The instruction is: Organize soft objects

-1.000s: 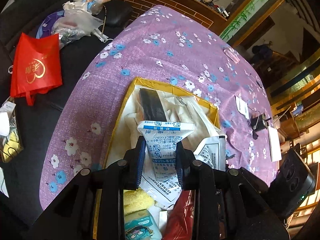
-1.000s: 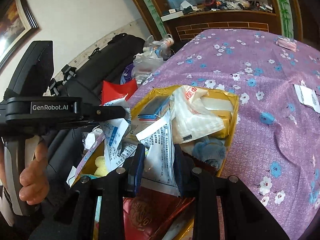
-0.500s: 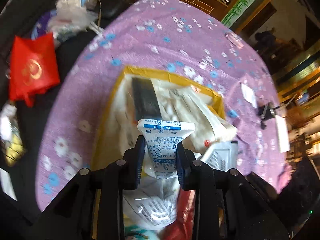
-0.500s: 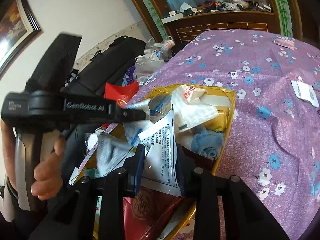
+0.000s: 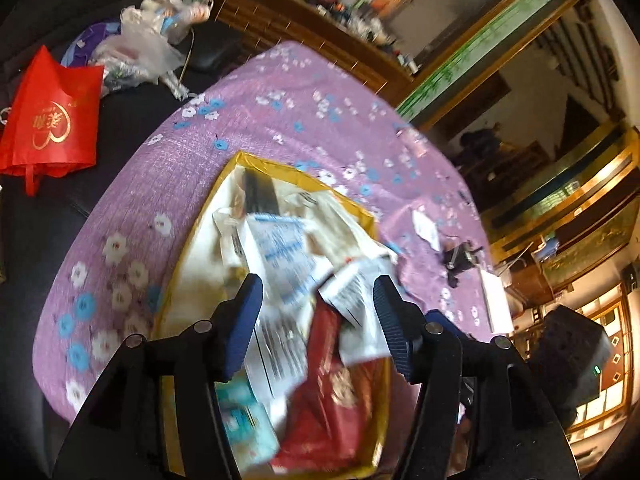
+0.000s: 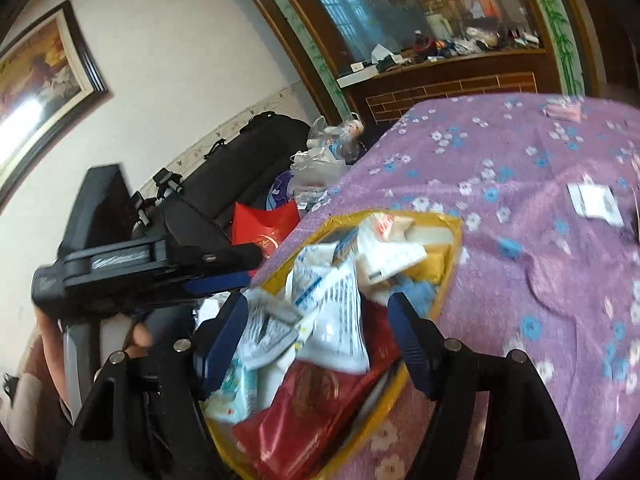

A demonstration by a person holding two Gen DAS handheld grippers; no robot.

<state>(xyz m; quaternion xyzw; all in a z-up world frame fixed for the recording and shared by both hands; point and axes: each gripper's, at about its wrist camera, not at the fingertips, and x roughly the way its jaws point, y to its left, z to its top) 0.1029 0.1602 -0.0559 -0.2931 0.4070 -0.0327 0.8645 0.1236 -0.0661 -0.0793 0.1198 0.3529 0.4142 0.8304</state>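
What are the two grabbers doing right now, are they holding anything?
Left gripper: open, holding nothing, above the yellow box of packets.
Right gripper: open, holding nothing, above the same box.

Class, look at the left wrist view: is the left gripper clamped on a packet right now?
No. The left gripper has its jaws spread wide, and the white packet lies loose in the yellow box.

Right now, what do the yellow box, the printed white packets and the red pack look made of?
Yellow box: seems glossy card, stiff straight rim. Printed white packets: likely thin plastic film, crinkled and shiny. Red pack: glossy foil or plastic, creased with highlights. Blur leaves all three uncertain.
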